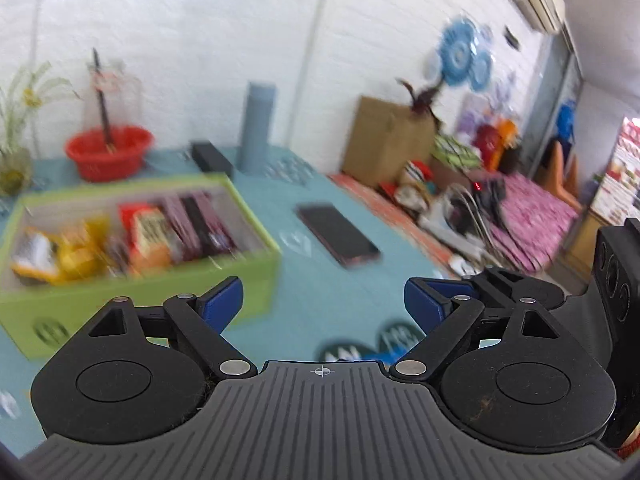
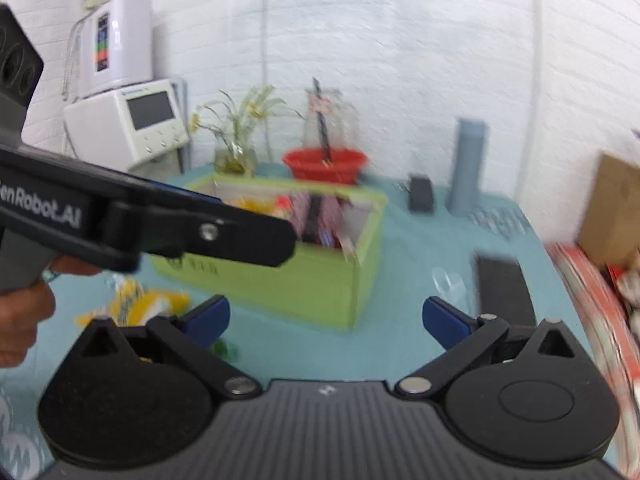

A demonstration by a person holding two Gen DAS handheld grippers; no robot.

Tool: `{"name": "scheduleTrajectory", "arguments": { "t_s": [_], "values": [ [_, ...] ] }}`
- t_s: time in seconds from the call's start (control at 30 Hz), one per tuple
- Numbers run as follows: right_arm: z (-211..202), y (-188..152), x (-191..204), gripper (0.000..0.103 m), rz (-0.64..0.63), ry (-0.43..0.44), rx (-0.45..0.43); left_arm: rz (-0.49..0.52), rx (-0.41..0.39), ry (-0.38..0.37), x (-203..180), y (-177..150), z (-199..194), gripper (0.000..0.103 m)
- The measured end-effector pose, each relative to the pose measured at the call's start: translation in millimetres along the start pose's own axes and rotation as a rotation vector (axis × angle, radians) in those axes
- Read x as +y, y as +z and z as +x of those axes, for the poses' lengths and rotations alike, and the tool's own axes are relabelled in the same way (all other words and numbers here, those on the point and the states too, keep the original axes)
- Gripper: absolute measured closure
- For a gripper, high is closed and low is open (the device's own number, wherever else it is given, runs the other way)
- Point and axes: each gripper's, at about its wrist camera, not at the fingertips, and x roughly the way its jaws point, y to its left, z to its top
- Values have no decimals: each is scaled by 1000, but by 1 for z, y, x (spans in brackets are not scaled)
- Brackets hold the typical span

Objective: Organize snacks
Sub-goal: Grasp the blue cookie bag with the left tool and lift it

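Note:
A green box [image 1: 160, 292] stands on the blue tablecloth, filled with several snack packs [image 1: 148, 232]: yellow, orange-red and dark maroon ones. My left gripper [image 1: 323, 300] is open and empty, just right of the box's near corner. In the right wrist view the same green box [image 2: 304, 280] is ahead, and a yellow snack pack [image 2: 140, 304] lies on the cloth left of it. My right gripper [image 2: 326, 318] is open and empty above the cloth in front of the box. The left gripper's body [image 2: 160, 220] crosses this view at the left, over the box's near end.
A black phone [image 1: 338, 234] lies on the cloth right of the box and also shows in the right wrist view [image 2: 504, 284]. A red bowl [image 1: 108, 150], a grey bottle [image 1: 256, 128], a small black box [image 1: 210, 156] and a plant vase [image 2: 236, 156] stand at the back. The table edge [image 1: 384, 208] runs along the right.

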Motion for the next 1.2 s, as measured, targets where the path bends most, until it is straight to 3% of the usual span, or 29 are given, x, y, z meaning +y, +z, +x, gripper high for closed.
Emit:
{"name": "scheduleTrajectory", "arguments": {
  "t_s": [0.1, 0.17, 0.23, 0.37, 0.47, 0.53, 0.7, 0.87, 1.03, 1.17, 1.2],
  "values": [
    [-15, -46, -12, 1, 93, -77, 40, -8, 79, -5, -23, -39, 21, 29],
    [-15, -64, -15, 1, 121, -82, 71, -20, 143, -45, -35, -58, 36, 34],
    [-11, -70, -15, 1, 109, -65, 85, -16, 191, -71, -47, -65, 50, 40],
    [5, -67, -16, 1, 70, -24, 101, 24, 227, -40, -56, -59, 79, 51],
    [16, -69, -17, 5, 47, 36, 127, 19, 290, -55, -50, -59, 99, 71],
    [15, -73, -16, 5, 55, 70, 132, -35, 307, -106, -39, -62, 99, 81],
    [-5, -87, 10, 4, 50, 105, 124, -56, 322, -128, -35, -79, 67, 83],
    [-25, -103, 61, 4, 23, 170, 129, -84, 294, -76, -27, -111, 6, 81],
    [-21, -105, 116, 1, -49, 221, 132, -230, 259, -29, 10, -142, -50, 75],
    [-14, -110, 161, 1, -127, 129, 117, -287, 214, -4, 26, -156, -74, 74],
    [-13, -110, 165, 1, -113, 121, 111, -284, 209, -6, 27, -157, -77, 69]
  ]
}}
